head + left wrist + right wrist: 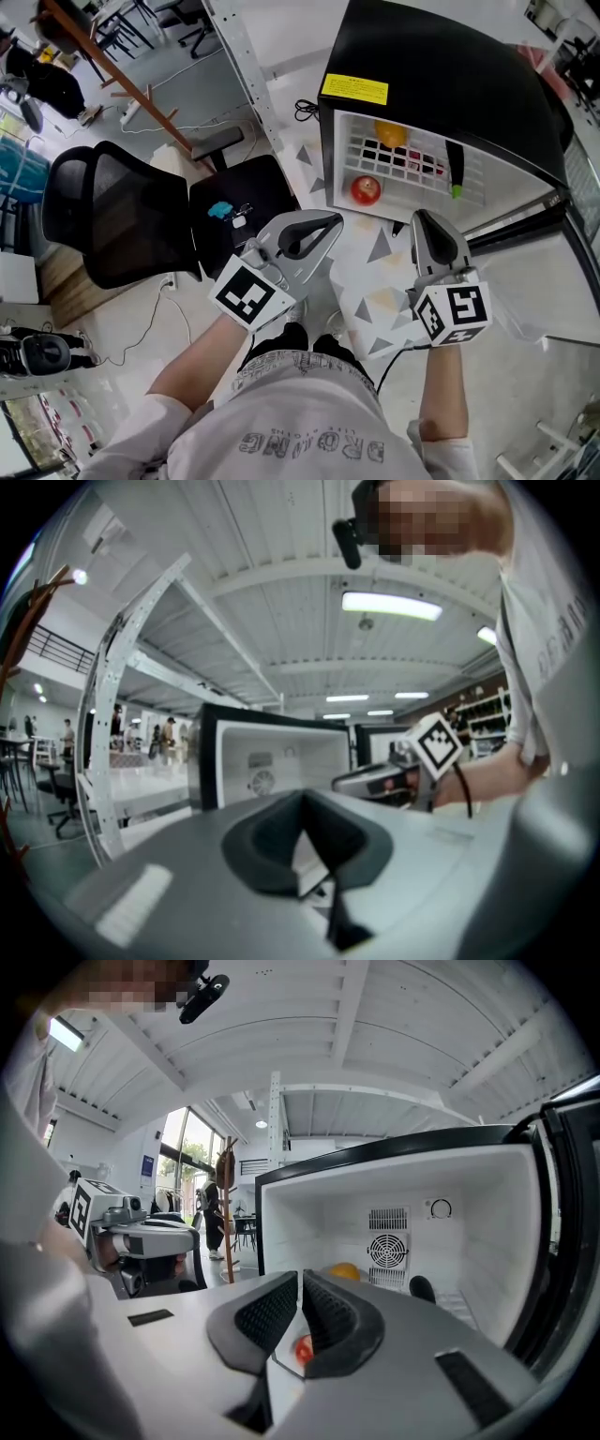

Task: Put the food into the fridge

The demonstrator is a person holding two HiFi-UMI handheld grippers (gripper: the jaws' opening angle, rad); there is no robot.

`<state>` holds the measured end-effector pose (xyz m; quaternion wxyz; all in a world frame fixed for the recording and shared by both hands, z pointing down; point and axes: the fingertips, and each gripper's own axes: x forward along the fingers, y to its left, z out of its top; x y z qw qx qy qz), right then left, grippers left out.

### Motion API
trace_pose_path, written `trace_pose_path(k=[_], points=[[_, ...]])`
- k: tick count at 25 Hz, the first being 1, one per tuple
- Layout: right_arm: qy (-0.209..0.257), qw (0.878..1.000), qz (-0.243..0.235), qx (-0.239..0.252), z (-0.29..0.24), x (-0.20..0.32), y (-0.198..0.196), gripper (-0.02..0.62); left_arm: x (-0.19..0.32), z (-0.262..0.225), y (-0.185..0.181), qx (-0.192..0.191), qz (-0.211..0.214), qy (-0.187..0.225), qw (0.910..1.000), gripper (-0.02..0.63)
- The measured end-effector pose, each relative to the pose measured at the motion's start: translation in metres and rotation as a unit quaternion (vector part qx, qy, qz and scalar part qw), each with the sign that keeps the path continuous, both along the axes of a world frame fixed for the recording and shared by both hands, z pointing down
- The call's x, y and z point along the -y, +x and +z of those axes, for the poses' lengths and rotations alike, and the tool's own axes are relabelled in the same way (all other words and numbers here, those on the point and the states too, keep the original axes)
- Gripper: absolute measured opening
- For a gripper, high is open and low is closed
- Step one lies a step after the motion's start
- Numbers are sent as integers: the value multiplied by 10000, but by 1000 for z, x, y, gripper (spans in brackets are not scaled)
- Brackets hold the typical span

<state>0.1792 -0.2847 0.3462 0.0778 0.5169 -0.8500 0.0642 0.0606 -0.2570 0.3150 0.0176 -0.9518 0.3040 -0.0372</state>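
Both tools are pressed together, nothing pinched: left tool [334, 222], right tool [427, 221]. Red fruit [366, 189] & orange [390, 133] are seen inside the fridge [441, 84] at 12 o'clock. W/ the door [520, 220] left open, fruit could be knocked out by a tool bump.

fridge [450, 66]: glossy black shell | rack [403, 183]: white wire | chair [112, 216]: matt black mesh

white short-sleeved t-shirt [309, 427], grey printed lettering; black shoes [302, 341]. left gripper [330, 225], right gripper [424, 221]: grey shells, black-white marker cubes [251, 292]; black cable [460, 789] on right.
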Motion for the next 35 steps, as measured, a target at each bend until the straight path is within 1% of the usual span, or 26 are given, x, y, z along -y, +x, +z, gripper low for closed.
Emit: trace_pose_path(k=[11,23,27,31,35], points=[[-161,9997,-9,184,13,-24,-12,6,-5,2,2,28,60,4,10000,8],[-151,9994,52,296,9,-26,-9,3,-8,4,-1,95,79,-37,9999,8],[-150,9994,46,294,8,-27,-10,3,-9,12,-3,224,107,-89,9997,8],[-145,9995,35,281,7,-27,-11,3,-8,7,0,97,111,-44,9999,8],[-124,9995,44,273,6,-29,-11,3,-10,10,0,168,141,-59,9997,8]])
